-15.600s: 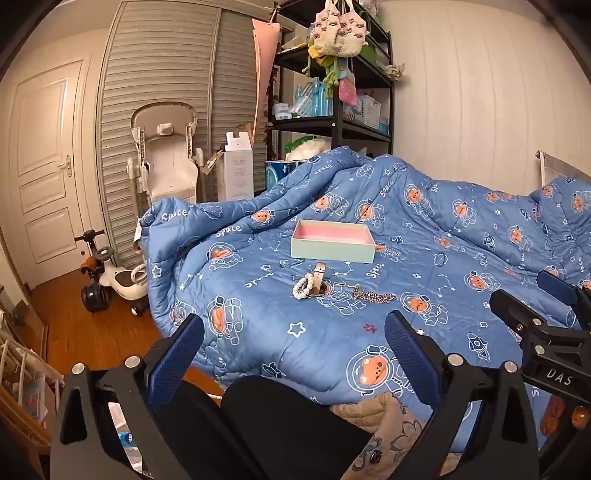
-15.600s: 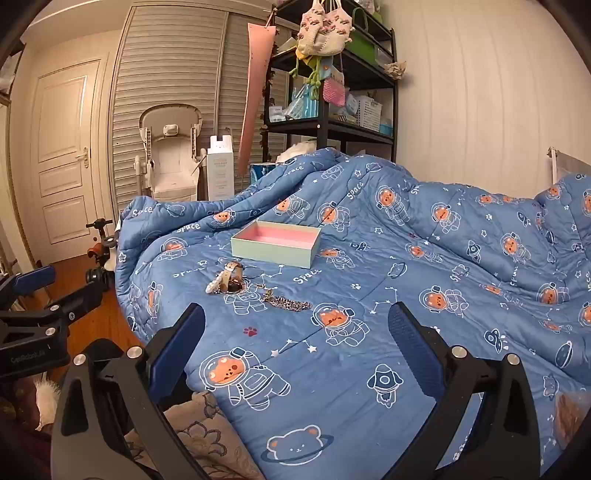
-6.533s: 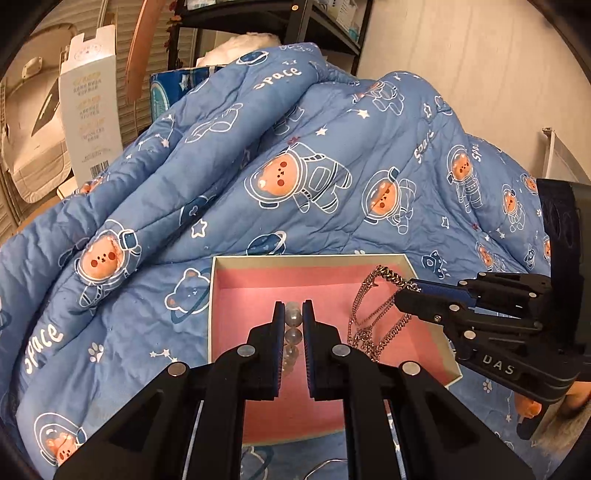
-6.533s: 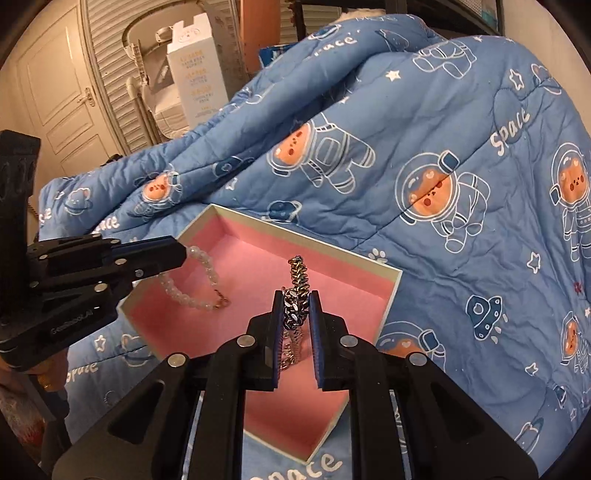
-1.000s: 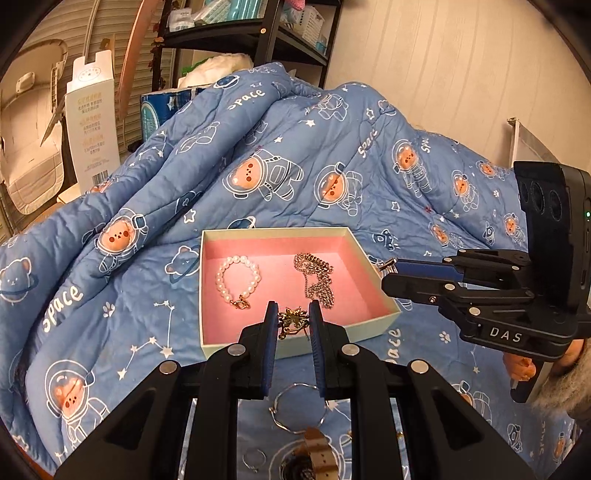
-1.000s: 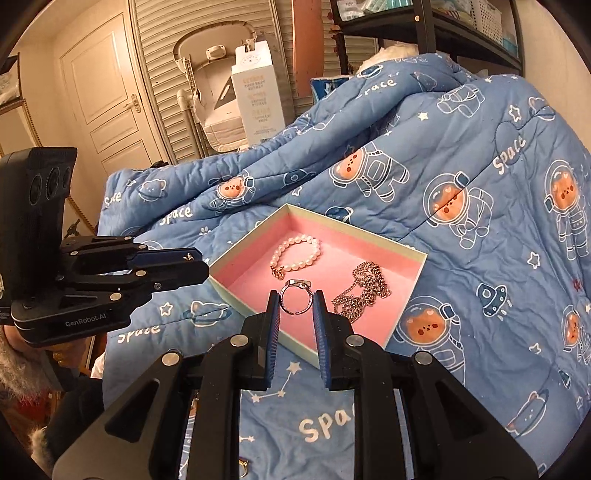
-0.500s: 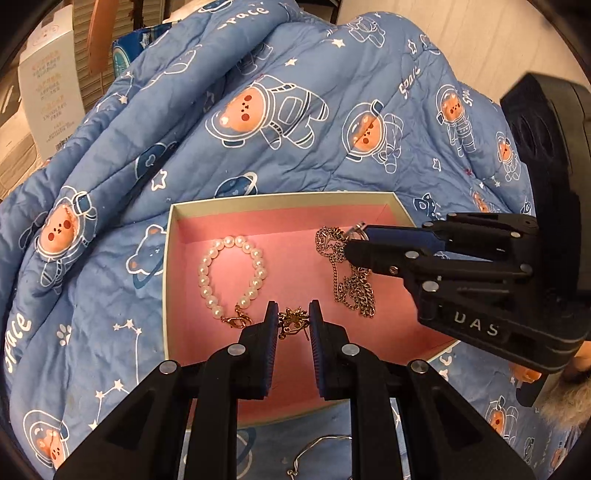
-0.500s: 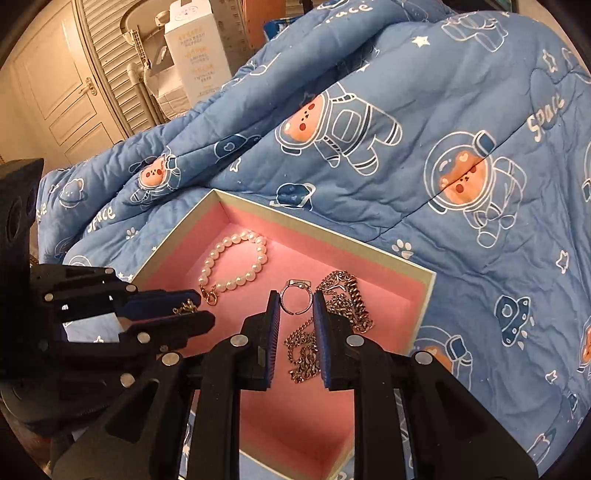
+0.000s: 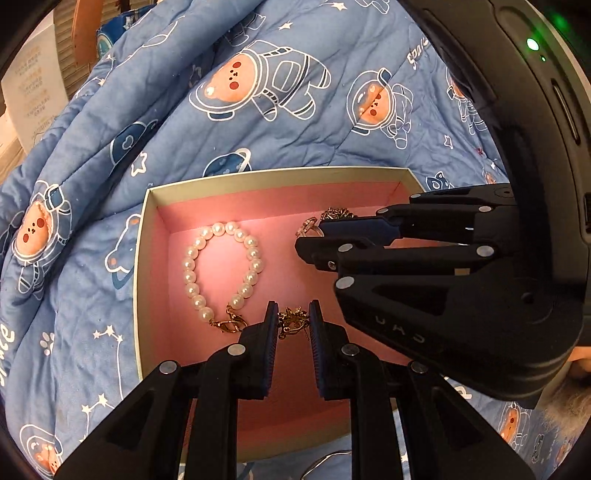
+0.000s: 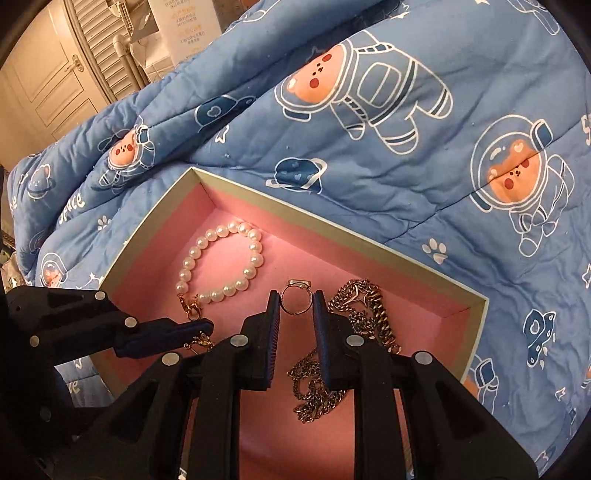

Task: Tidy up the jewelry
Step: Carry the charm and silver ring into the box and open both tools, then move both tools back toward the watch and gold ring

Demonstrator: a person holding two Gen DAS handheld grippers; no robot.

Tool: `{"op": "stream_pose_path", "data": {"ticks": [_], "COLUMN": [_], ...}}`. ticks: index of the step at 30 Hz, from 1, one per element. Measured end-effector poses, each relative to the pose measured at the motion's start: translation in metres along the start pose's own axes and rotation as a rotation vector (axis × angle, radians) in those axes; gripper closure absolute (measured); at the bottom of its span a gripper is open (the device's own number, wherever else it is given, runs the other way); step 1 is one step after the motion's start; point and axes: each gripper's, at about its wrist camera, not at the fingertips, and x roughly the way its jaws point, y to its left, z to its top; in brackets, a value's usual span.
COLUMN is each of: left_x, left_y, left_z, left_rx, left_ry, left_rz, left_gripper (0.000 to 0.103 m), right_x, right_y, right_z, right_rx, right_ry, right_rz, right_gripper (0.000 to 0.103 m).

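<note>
A pink-lined box lies on the blue quilt. Inside it rest a pearl bracelet and a metal chain necklace. My left gripper is shut on a small gold ornament low over the box's near half, beside the bracelet's clasp. My right gripper is shut on a silver ring above the box's middle, just left of the chain. In the left wrist view the right gripper reaches in from the right with the ring at its tip and hides most of the chain.
The blue quilt with astronaut bears rises in folds behind the box. A wire hoop lies on the quilt before the box's near wall. A white carton, louvred doors and a panelled door stand beyond the bed.
Both grippers have come forward and down over the box, each still holding its piece. The box now fills more of both views, and the right gripper sits closer to the left one.
</note>
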Motion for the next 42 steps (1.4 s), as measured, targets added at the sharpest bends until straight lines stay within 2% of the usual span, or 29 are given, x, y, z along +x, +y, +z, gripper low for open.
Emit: {"op": "stream_pose_path", "data": {"ticks": [9,10,12,13,14,15,17,21,25,28,34,37,42], "left_x": [0.011,0.010,0.007,0.003,0.000,-0.004,-0.012,-0.036,-0.066,-0.088,-0.123,-0.137,-0.144], "left_y": [-0.007,-0.008,-0.010,-0.010,-0.011,-0.012,-0.012,-0.009,-0.007,-0.007,-0.009,-0.006,-0.003], "left_z": [0.003,0.002,0.002,0.002,0.002,0.002,0.000,-0.010,-0.035,-0.060,-0.126,-0.164,-0.211], "left_rx": [0.017,0.021,0.026,0.027,0.028,0.030,0.033,0.006,0.006,0.007,-0.042,-0.102,-0.232], "left_ry": [0.006,0.003,-0.013,-0.024,-0.035,-0.046,-0.075,-0.141,-0.207,-0.257,-0.342,-0.351,-0.347], "left_rz": [0.020,0.025,0.037,0.031,0.016,0.013,0.037,0.026,0.028,0.067,0.136,0.143,0.113], "left_gripper": [0.085,0.079,0.073,0.068,0.063,0.059,0.041,0.036,0.020,0.013,0.010,0.010,0.010], "right_x": [0.006,0.005,0.003,0.001,-0.002,-0.006,-0.014,-0.033,-0.061,-0.084,-0.123,-0.129,-0.127], "right_y": [0.001,0.001,-0.001,-0.001,-0.003,-0.004,-0.007,-0.011,-0.019,-0.018,0.001,0.010,0.029], "right_z": [-0.002,-0.002,-0.001,0.000,-0.001,0.000,-0.001,-0.008,-0.023,-0.044,-0.108,-0.147,-0.207], "right_rx": [0.007,0.007,0.011,0.017,0.024,0.029,0.042,0.062,0.100,0.115,0.091,0.062,-0.005], "right_ry": [0.002,0.004,0.001,-0.005,-0.015,-0.024,-0.042,-0.087,-0.159,-0.221,-0.304,-0.308,-0.265], "right_rz": [-0.008,-0.008,-0.015,-0.018,-0.011,-0.004,-0.004,0.042,0.102,0.131,0.146,0.130,0.089], "right_gripper": [0.084,0.082,0.069,0.054,0.051,0.051,0.051,0.051,0.048,0.036,0.035,0.035,0.036]}}
